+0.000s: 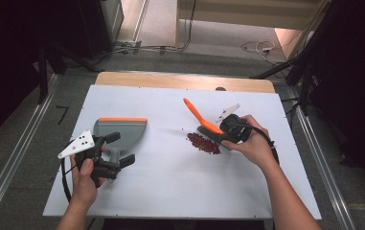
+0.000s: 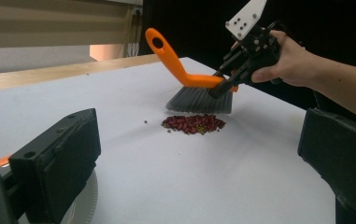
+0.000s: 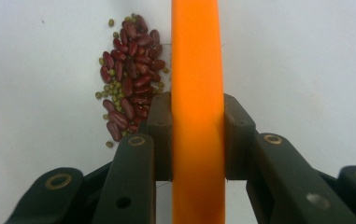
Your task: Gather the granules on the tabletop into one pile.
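A small brush with an orange handle (image 1: 195, 114) and grey bristles (image 2: 198, 100) stands on the white table, its bristles just behind a pile of red and green beans (image 1: 203, 143). My right gripper (image 1: 221, 136) is shut on the brush's orange back (image 3: 197, 56), and the beans (image 3: 129, 79) lie to its left. The grey dustpan (image 1: 121, 128) with an orange lip lies flat at the left. My left gripper (image 1: 120, 149) is open, its jaws on either side of the pan's short handle. From the left gripper (image 2: 199, 140) the brush (image 2: 175, 65) and beans (image 2: 193, 123) lie ahead.
The white table top (image 1: 170, 187) reaches a wooden strip (image 1: 180, 80) at the far edge. Metal rails (image 1: 7, 177) run along the floor on both sides. Cables (image 1: 259, 47) lie on the floor beyond the table.
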Tool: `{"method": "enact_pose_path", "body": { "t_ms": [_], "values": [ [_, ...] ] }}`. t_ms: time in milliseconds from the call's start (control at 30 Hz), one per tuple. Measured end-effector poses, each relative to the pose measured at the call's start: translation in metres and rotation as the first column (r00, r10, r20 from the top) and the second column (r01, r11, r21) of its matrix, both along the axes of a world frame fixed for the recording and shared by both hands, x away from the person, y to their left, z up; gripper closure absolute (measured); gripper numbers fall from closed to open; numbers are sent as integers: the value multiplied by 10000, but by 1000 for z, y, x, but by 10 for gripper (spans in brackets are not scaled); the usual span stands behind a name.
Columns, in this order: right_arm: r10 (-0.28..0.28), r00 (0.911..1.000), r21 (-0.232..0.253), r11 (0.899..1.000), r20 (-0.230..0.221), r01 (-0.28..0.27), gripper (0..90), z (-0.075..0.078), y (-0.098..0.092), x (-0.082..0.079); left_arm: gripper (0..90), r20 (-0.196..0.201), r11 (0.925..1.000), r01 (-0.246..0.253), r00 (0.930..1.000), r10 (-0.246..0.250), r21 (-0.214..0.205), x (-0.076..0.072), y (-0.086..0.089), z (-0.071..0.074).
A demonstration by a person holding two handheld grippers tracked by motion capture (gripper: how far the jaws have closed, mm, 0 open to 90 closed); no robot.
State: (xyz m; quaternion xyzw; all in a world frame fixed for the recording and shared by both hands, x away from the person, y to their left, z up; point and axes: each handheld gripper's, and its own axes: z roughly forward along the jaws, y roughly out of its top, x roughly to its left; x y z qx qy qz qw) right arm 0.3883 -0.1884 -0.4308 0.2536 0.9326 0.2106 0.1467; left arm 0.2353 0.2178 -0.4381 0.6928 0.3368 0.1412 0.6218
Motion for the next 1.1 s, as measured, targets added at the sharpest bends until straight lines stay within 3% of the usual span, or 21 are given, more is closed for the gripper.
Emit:
{"method": "enact_pose_path", "body": {
  "t_ms": [200, 367, 600, 967, 1100],
  "values": [
    [-413, 9990, 566, 9976, 149, 404, 681, 13, -12, -8, 3, -13, 10000, -15, 10000, 15, 39, 0, -1, -1],
    [-879, 9960, 1211, 9889, 136, 856, 681, 19, -25, -20, 3, -27, 10000, -22, 10000, 22, 59, 1, 0, -1],
    [-1565, 9871, 2051, 9656, -323, 1598, 681, 15, -51, -44, 3, -15, 9999, -47, 10000, 47, 93, 0, 0, -1],
    [-2443, 9658, 3869, 8851, -871, 2588, 681, 4, -117, -96, 3, 66, 9999, -79, 9999, 78, 147, 0, 0, -2],
    [-2487, 9631, 4124, 8704, -1034, 2690, 681, 1, -132, -105, 3, 51, 9998, -137, 9999, 136, 140, 1, 2, -3]
  ]
}}
